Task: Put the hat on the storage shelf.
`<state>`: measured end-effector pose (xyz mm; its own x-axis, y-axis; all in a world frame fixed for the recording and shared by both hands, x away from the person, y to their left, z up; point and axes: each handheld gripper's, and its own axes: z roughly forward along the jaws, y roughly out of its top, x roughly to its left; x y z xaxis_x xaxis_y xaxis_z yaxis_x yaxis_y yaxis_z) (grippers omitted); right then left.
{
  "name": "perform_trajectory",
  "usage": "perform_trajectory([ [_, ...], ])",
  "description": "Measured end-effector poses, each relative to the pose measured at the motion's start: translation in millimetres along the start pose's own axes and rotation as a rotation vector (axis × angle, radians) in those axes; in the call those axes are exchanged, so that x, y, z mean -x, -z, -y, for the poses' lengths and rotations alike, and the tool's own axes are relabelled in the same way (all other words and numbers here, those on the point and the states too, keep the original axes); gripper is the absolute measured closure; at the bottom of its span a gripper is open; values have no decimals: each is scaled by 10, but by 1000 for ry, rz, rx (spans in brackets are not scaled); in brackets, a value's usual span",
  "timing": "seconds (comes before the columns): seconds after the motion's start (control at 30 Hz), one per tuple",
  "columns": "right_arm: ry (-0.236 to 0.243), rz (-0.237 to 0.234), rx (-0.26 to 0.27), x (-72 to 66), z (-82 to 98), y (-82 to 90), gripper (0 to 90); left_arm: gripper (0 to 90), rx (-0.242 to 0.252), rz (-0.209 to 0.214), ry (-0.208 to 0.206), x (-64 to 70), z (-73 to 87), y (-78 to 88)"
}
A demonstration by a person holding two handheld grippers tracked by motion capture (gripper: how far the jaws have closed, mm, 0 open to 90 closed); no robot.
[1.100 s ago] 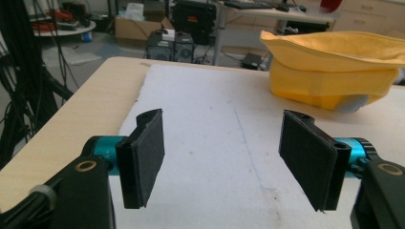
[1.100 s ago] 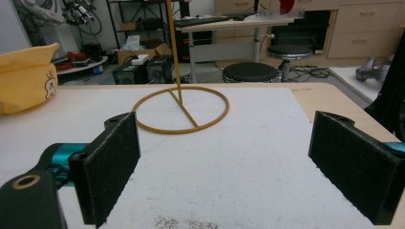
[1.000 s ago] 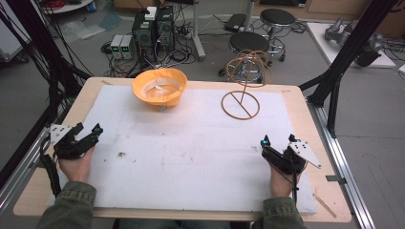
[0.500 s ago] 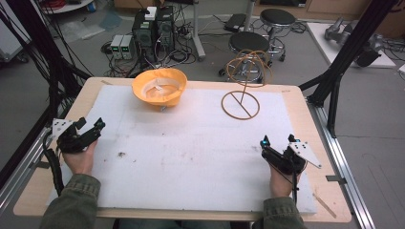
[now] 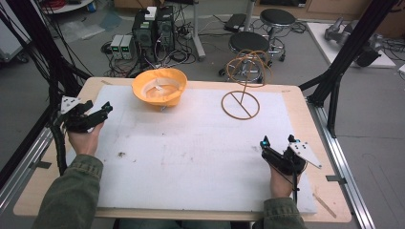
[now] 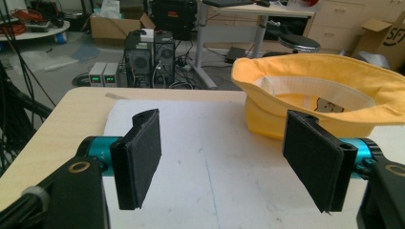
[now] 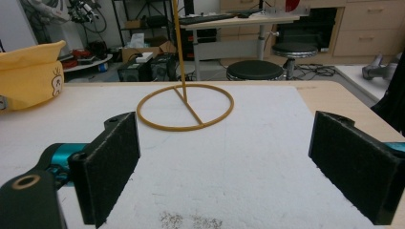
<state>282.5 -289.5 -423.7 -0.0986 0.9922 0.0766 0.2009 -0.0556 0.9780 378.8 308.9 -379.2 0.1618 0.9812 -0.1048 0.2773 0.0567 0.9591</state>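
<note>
An upturned yellow bucket hat (image 5: 160, 86) lies at the back left of the white mat; in the left gripper view the hat (image 6: 325, 95) sits just ahead and to the right of the jaws. A thin yellow wire stand (image 5: 240, 105), with a ring base and looped top, rises at the back right. My left gripper (image 5: 99, 106) hovers open over the mat's left edge, pointing toward the hat, with nothing between its pads (image 6: 138, 157). My right gripper (image 5: 277, 140) is open and empty near the front right, facing the stand's ring (image 7: 185, 107).
The white mat (image 5: 191, 157) covers most of the wooden table (image 5: 43, 191). A small dark speck (image 5: 122, 154) lies at the front left. Black frame posts (image 5: 341, 71) stand at both sides. Stools (image 5: 248, 43) and computer boxes (image 5: 153, 26) sit on the floor behind.
My left gripper has moved forward along the mat's left side, closer to the hat. The right gripper has stayed in place.
</note>
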Motion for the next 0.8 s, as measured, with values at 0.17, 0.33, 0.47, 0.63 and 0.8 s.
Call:
perform_trajectory([
  [0.17,2,1,2,-4,1,2,91,304,-15,15,-6,16,-100,-109],
  [0.33,3,0,0,-1,2,-5,91,276,-36,33,18,2,-181,-240],
  [0.47,9,-2,-2,5,6,-19,91,279,-53,26,-6,28,-256,-367],
  [0.63,7,-10,-3,-4,6,-16,91,287,-78,64,-27,92,-333,-554],
  [0.8,17,-7,-5,5,10,-38,91,299,-84,78,-40,187,-395,-773],
])
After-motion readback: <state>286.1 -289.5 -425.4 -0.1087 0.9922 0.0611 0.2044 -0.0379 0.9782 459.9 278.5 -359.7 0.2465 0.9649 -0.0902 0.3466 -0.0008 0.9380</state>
